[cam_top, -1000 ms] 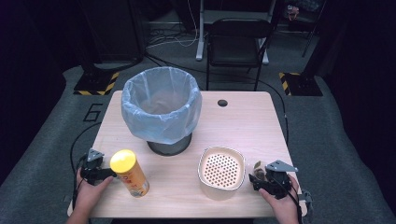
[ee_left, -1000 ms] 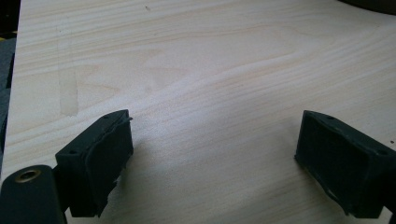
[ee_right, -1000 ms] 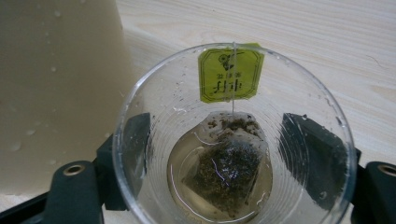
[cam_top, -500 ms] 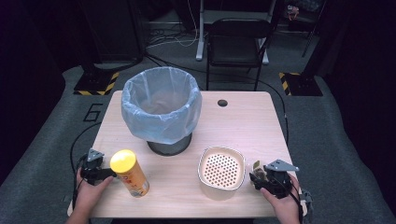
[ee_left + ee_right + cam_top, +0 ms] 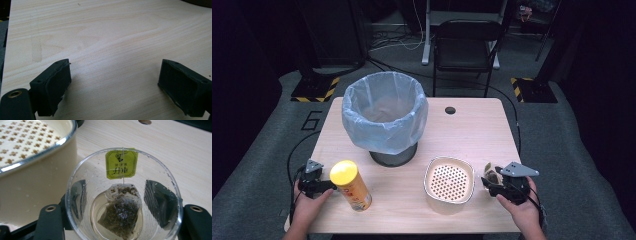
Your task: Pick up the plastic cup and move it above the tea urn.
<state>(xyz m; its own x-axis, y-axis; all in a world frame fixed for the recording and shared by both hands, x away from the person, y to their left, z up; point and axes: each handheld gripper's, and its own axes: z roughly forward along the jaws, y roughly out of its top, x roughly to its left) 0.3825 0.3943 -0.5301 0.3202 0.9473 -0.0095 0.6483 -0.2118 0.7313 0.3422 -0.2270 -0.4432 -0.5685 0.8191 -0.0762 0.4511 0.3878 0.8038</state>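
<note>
Right gripper view: right gripper (image 5: 122, 225) jaws grip a clear plastic cup (image 5: 123, 195) holding a wet tea bag (image 5: 121, 212), just beside the cream container (image 5: 37, 170) on the bench (image 5: 175, 145). Left gripper (image 5: 113, 85) jaws stand wide, holding nothing, over bare bench.

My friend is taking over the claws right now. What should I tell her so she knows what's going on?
Right claw: shut on the clear cup, near the table's right front edge. A used tea bag with a green tag sits inside in a little liquid.
Left claw: open, nothing in it, over bare table beside the yellow-lidded can.
The cream strainer pot stands just left of the cup; the lined bin is behind, mid-table.
Done: cup gripped.
Left, probably: tip the cup over the strainer, then drop the tea bag in the bin.
</note>
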